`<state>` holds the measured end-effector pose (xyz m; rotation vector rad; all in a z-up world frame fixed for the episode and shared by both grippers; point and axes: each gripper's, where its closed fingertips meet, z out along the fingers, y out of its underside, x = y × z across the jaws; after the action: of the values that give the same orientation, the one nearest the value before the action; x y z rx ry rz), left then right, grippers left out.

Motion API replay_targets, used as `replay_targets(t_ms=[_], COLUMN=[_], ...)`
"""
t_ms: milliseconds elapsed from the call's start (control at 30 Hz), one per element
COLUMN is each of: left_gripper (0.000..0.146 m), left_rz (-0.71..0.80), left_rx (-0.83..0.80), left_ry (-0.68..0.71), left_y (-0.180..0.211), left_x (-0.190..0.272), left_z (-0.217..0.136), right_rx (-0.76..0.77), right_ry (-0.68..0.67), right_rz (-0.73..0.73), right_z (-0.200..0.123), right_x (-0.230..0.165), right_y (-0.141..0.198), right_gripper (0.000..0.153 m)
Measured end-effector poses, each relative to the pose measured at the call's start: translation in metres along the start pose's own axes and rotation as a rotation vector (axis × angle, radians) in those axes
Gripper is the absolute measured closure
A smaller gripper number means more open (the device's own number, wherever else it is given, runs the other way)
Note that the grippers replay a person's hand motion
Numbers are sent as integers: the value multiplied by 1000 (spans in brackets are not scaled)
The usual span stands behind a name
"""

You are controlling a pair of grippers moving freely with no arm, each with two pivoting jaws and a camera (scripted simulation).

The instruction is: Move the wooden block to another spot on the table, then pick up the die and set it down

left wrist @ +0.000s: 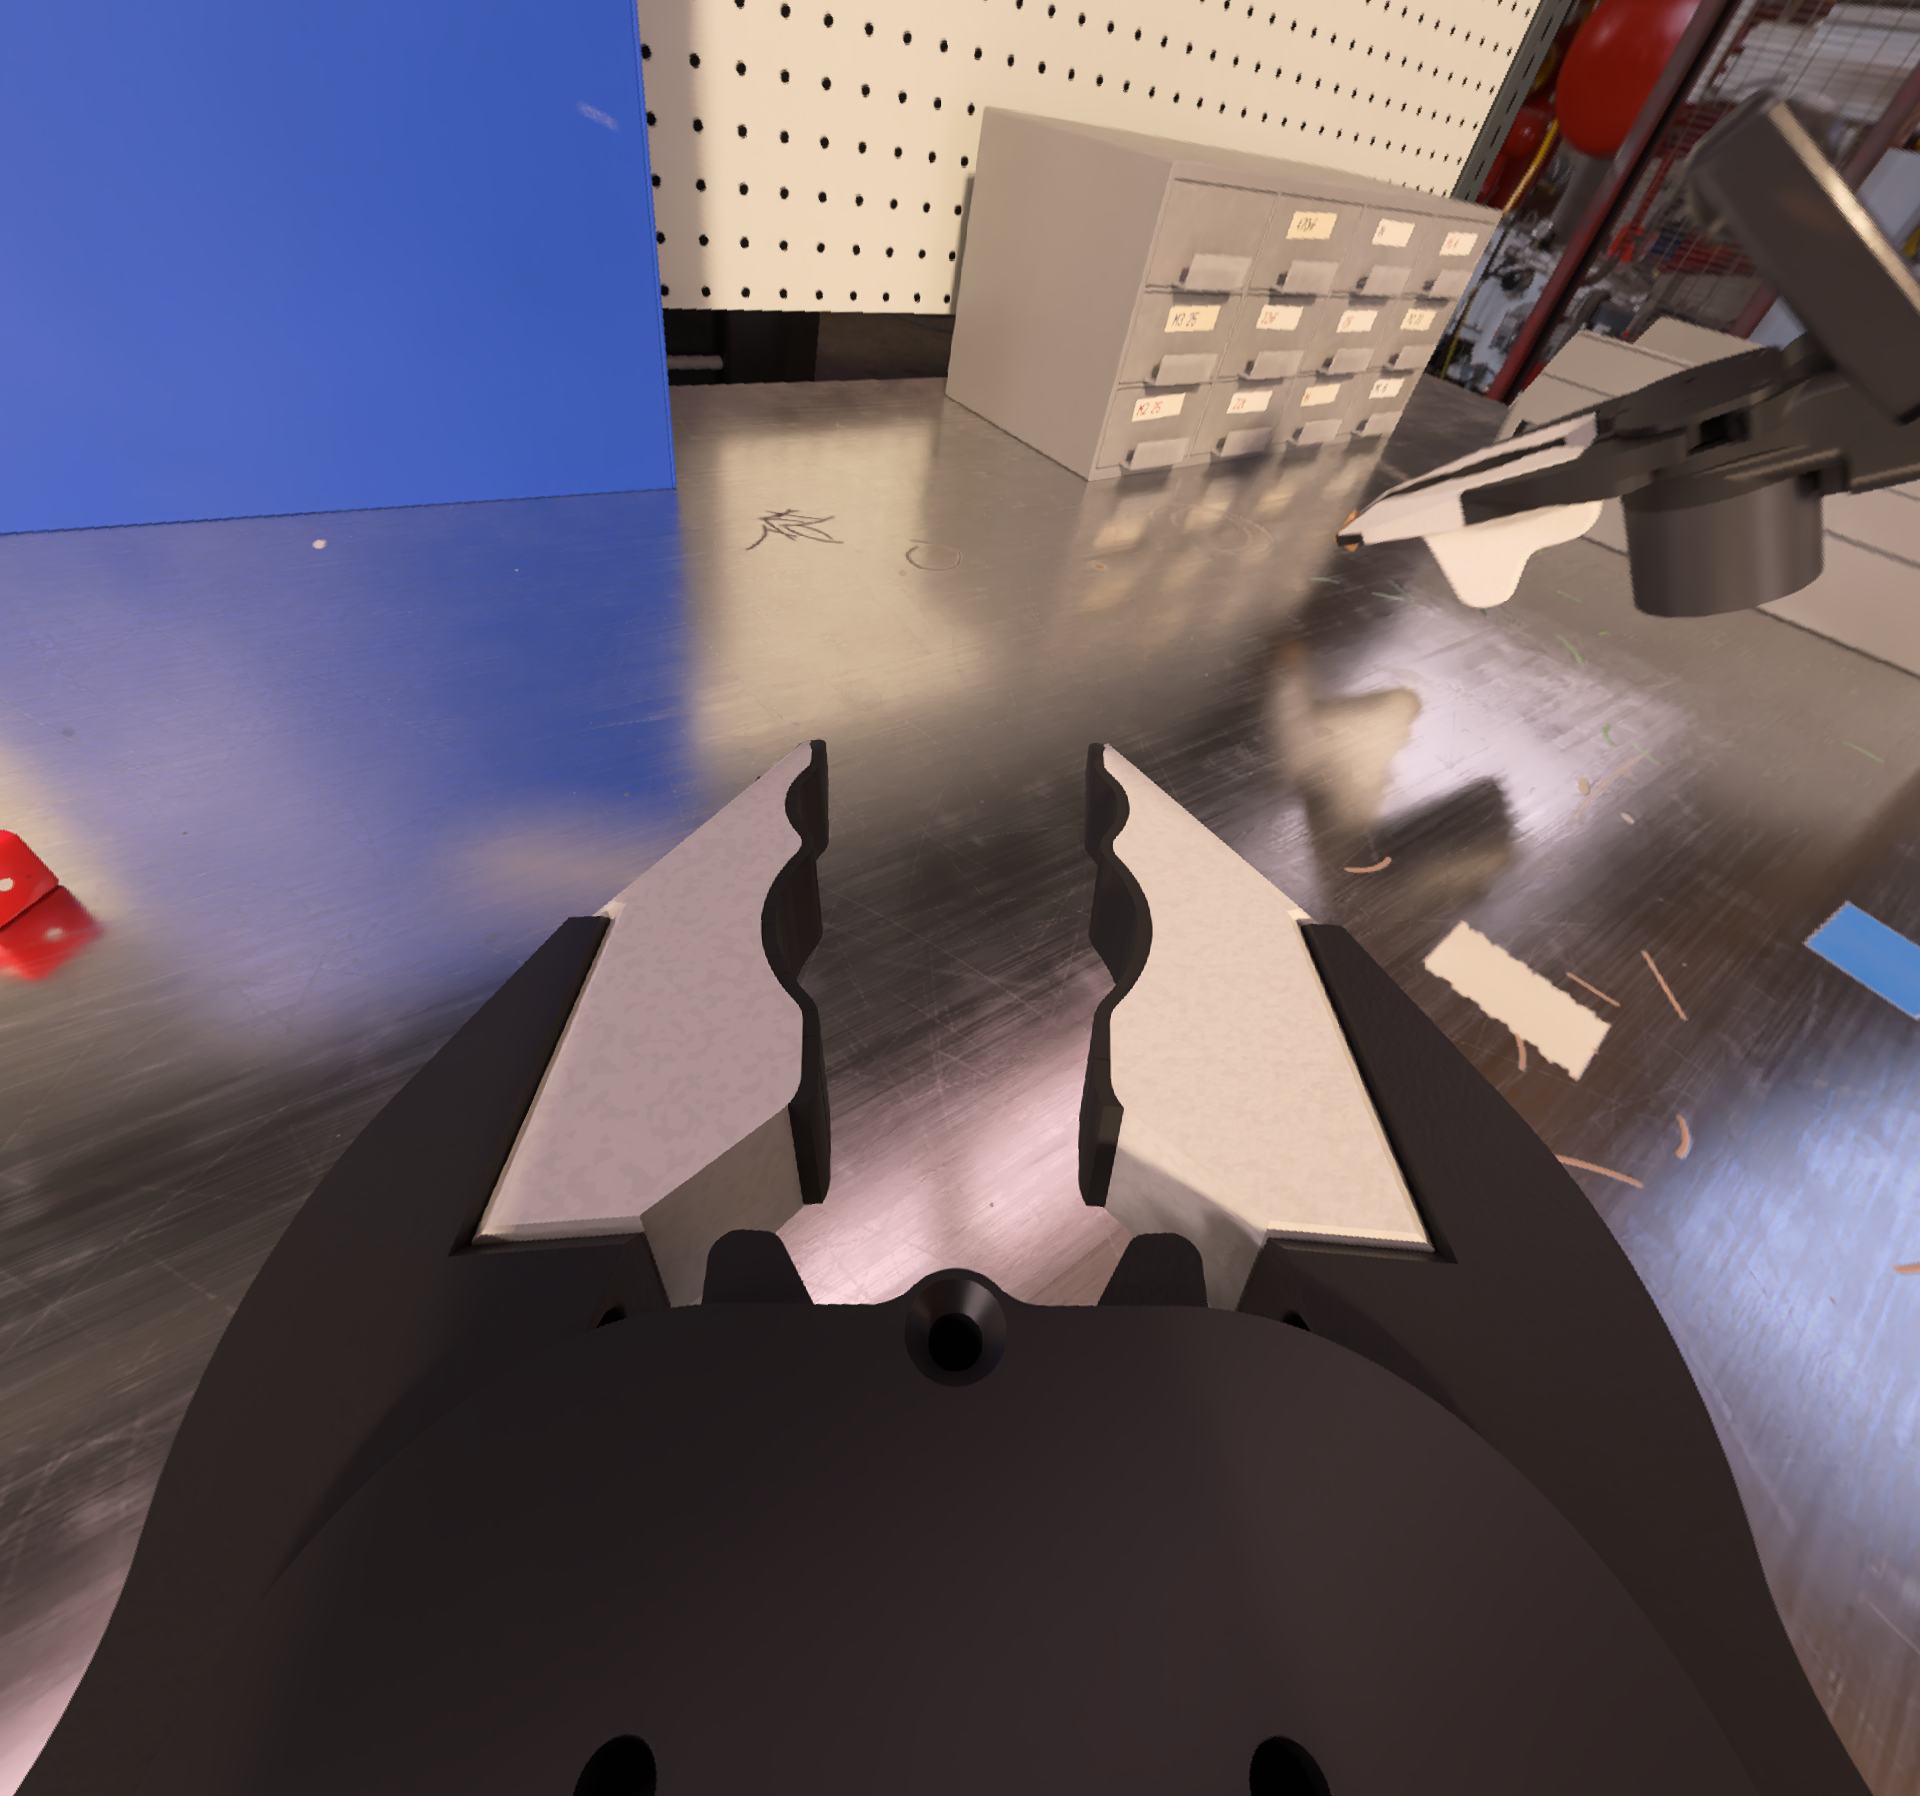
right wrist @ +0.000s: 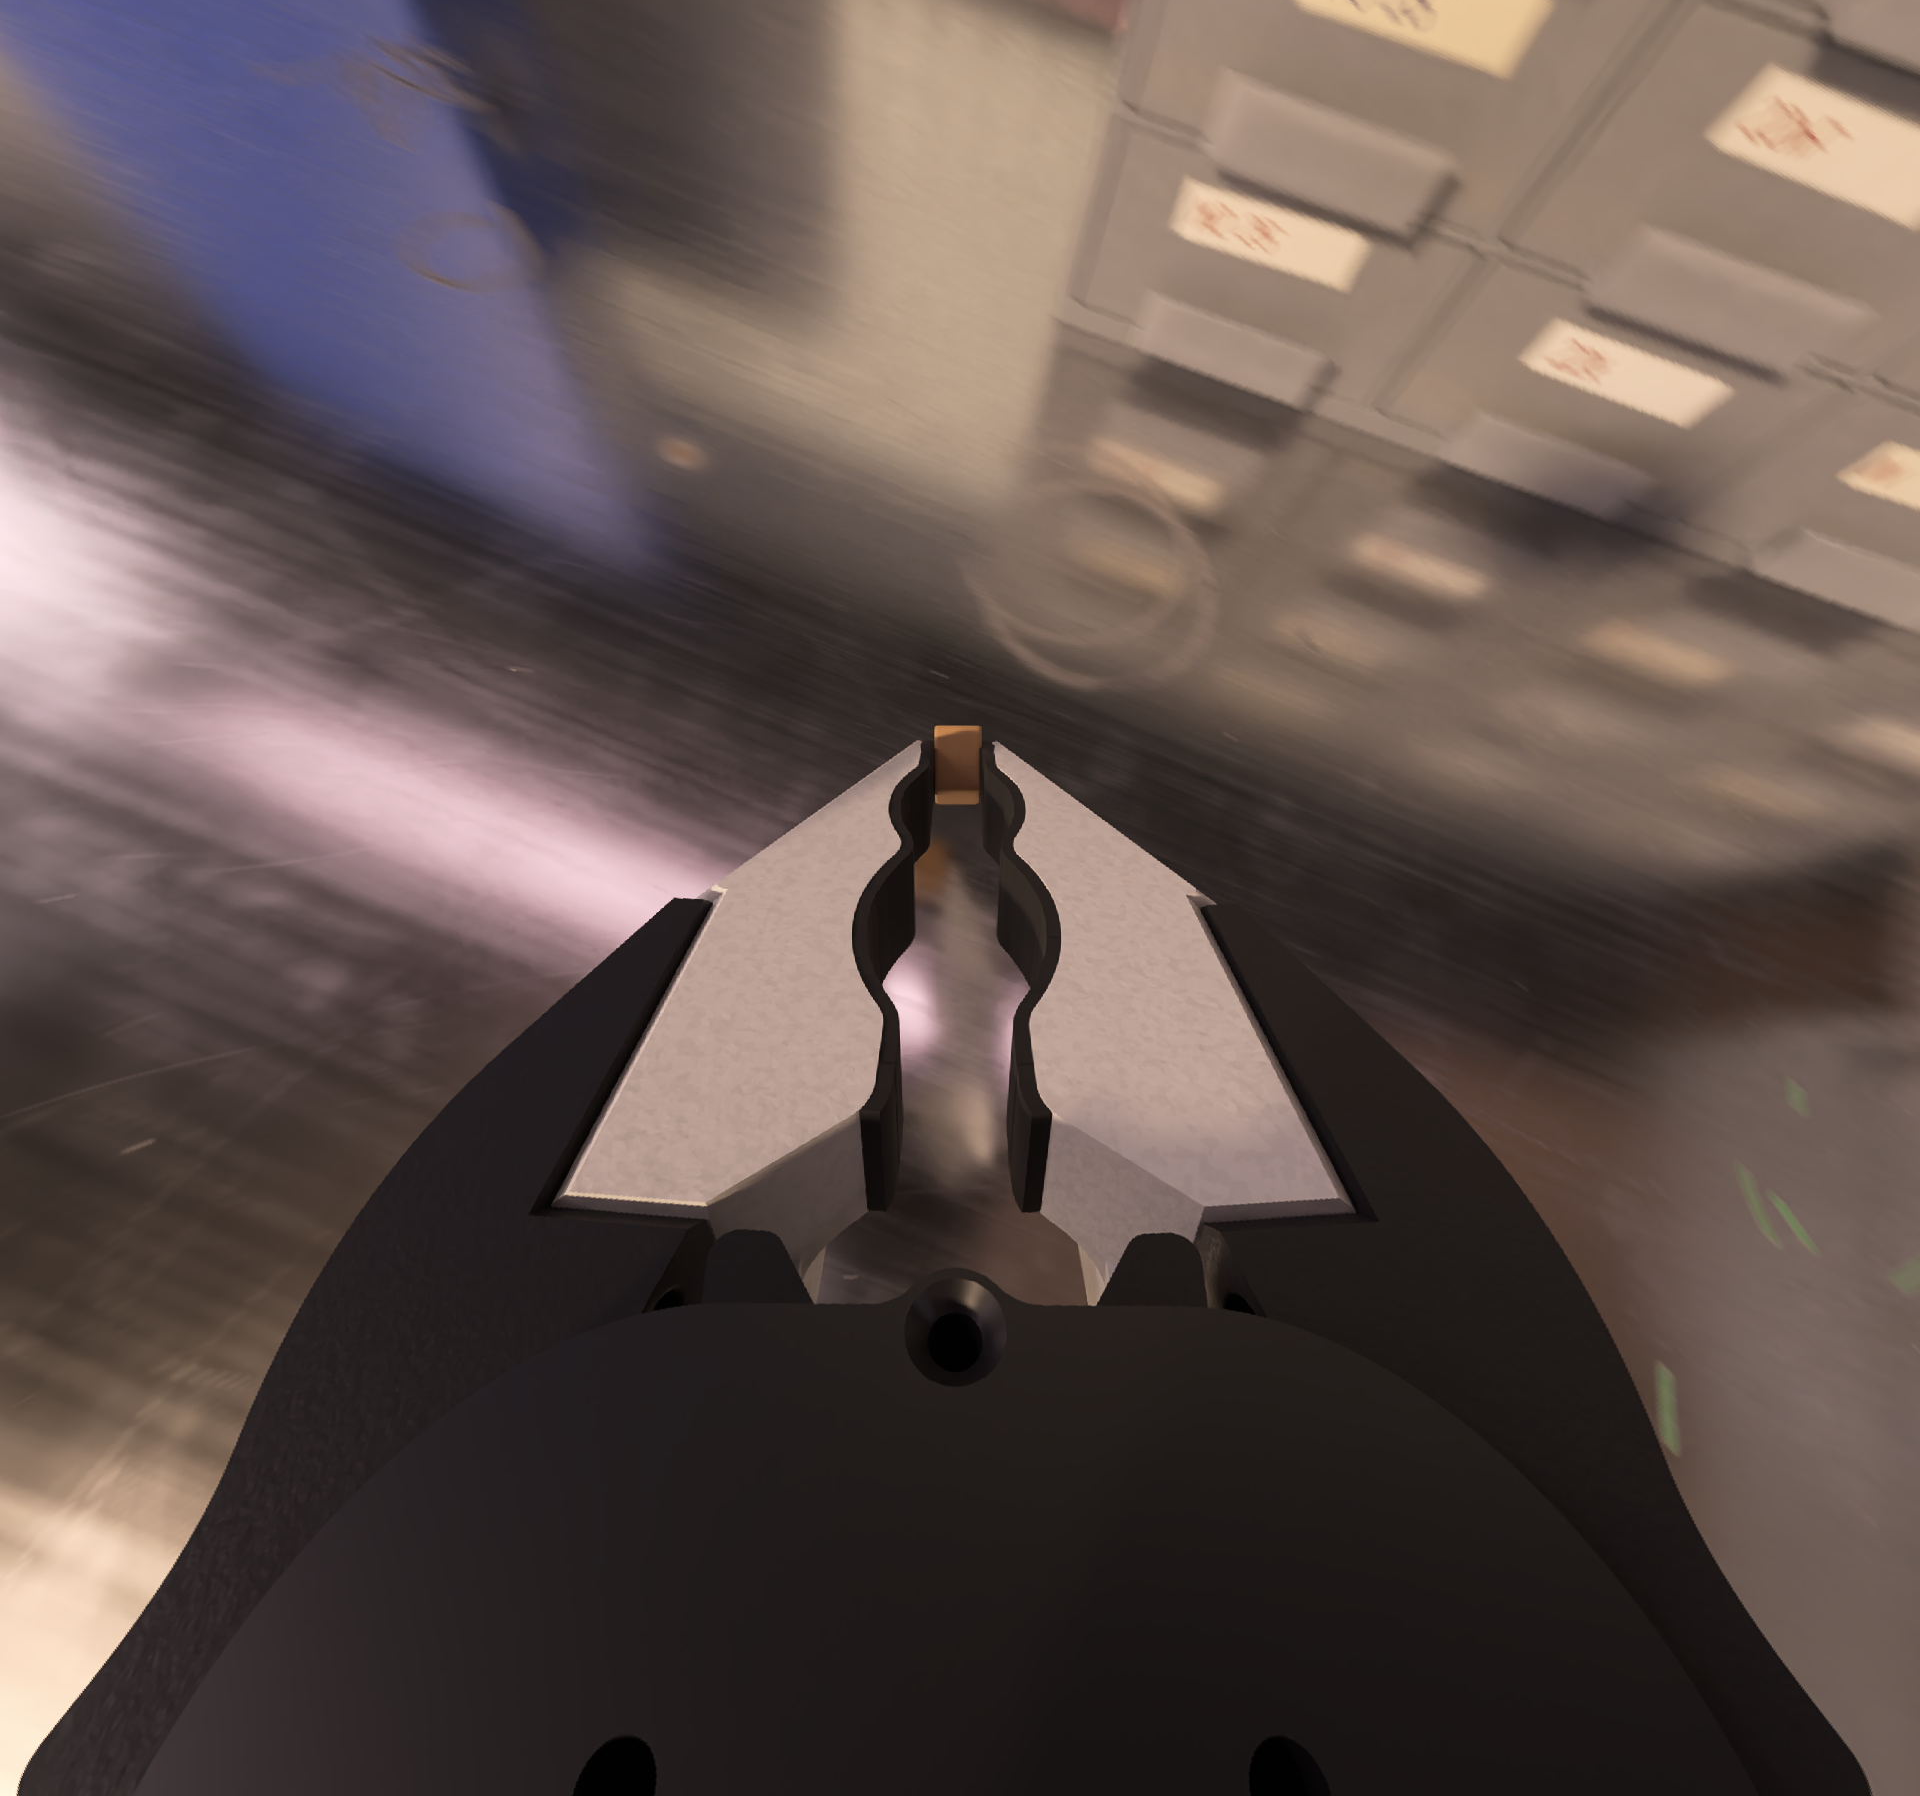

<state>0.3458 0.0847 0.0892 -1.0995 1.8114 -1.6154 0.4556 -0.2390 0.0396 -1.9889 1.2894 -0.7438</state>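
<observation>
Two claws: right claw (right wrist: 957,744) pinching small wooden block (right wrist: 957,761) at tips, carried above bench (left wrist: 935,603) near drawer cabinet (left wrist: 1226,292). Left claw (left wrist: 956,759) gaping, empty. Red die (left wrist: 36,905) on bench far left of it; left claw nearer.

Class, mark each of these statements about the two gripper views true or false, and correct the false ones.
1. The right gripper grips a small wooden block at its fingertips. True.
2. The left gripper holds the red die. False: it is open and empty; the die lies on the metal table to its left.
3. A grey drawer cabinet stands in front of the pegboard. True.
4. The blue panel lies flat on the table. False: it stands upright.
</observation>
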Motion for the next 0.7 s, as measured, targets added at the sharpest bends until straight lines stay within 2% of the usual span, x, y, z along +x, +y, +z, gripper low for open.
replay_targets(t_ms=[100,167,300,400,533,700], left_gripper=[97,97,97,90,77,77], left_rz=[21,34,41,44,71,105], left_rx=[-26,-39,-58,-65,-83,-94], left_ry=[-2,-6,-11,-17,-27,-38], left_y=[3,5,8,9,11,13], left_x=[2,3,3,3,4,6], left_z=[3,4,6,7,9,10], right_rx=[97,123,129,86,73,39], right_ry=[-192,-365,-616,-612,-557,-524], right_rz=[-33,-63,-171,-178,-133,-214], right_z=[-14,-23,-37,-35,-33,-30], right_x=[-44,-82,-147,-161,-160,-163], right_y=[-15,-17,1,17,22,30], right_gripper=[145,145,145,145,145,145])
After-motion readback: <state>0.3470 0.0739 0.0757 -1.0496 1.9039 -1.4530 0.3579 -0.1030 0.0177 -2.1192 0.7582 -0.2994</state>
